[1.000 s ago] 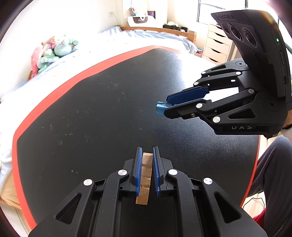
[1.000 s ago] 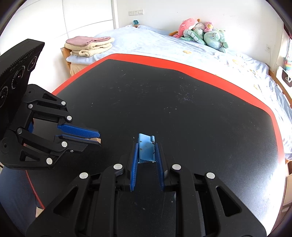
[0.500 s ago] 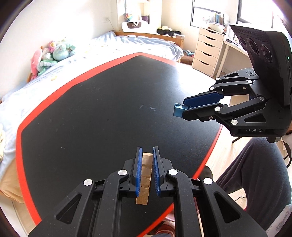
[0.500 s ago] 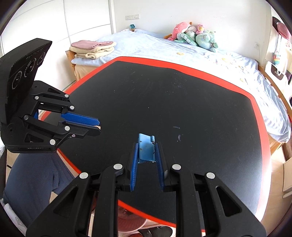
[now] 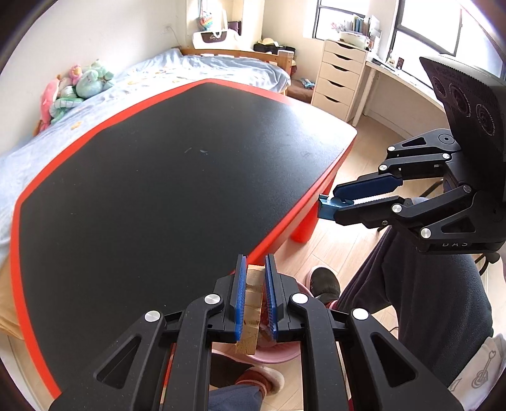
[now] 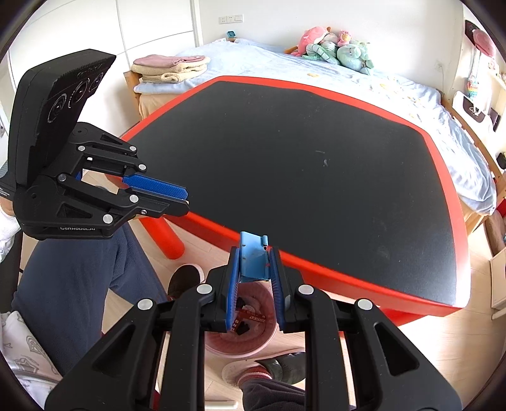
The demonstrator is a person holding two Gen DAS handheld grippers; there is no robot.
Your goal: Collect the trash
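The black desk [image 6: 316,158] with its red edge carries no trash; a pink bin [image 6: 249,341] stands on the floor below its near edge. The right gripper [image 6: 253,281] clamps a blue scrap [image 6: 253,259] directly over the bin. The left gripper [image 5: 254,294] clamps a brown cardboard piece [image 5: 253,303] just over the bin's rim; centre each over the opening before releasing.

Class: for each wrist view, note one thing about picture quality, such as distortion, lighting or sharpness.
Left wrist view: fisheye bends the table edges; the window is blown out white. Right wrist view: dark corners frame the picture; the blue scrap in the right hand-held gripper looks sharp.
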